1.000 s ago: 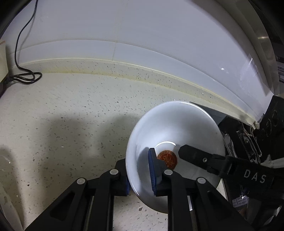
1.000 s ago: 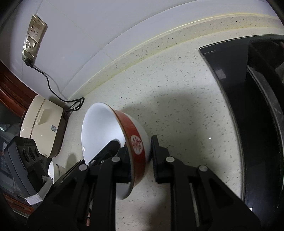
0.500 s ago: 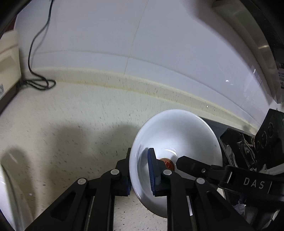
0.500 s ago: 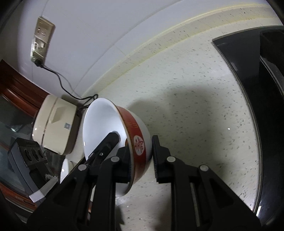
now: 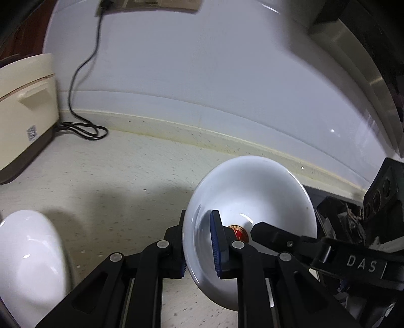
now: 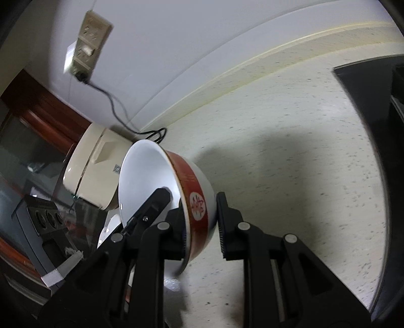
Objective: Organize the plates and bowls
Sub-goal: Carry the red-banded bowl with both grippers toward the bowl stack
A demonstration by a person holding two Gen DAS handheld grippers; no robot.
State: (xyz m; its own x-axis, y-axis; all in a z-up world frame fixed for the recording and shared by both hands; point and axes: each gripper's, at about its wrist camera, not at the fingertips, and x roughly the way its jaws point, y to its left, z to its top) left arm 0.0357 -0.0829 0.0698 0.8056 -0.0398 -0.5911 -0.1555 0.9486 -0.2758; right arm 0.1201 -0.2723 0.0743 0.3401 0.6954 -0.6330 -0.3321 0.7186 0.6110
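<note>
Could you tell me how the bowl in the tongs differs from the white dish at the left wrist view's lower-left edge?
The bowl is gripped by its rim and tipped on edge; the white dish sits untouched on the counter. The bowl carries a red band and emblem; the white dish shows plain white. Both are glossy white.

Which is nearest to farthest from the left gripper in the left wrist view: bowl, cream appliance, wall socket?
1. Bowl, rim clamped in the left gripper.
2. Cream appliance, far left on the counter.
3. Wall socket, top, up the wall.
</note>
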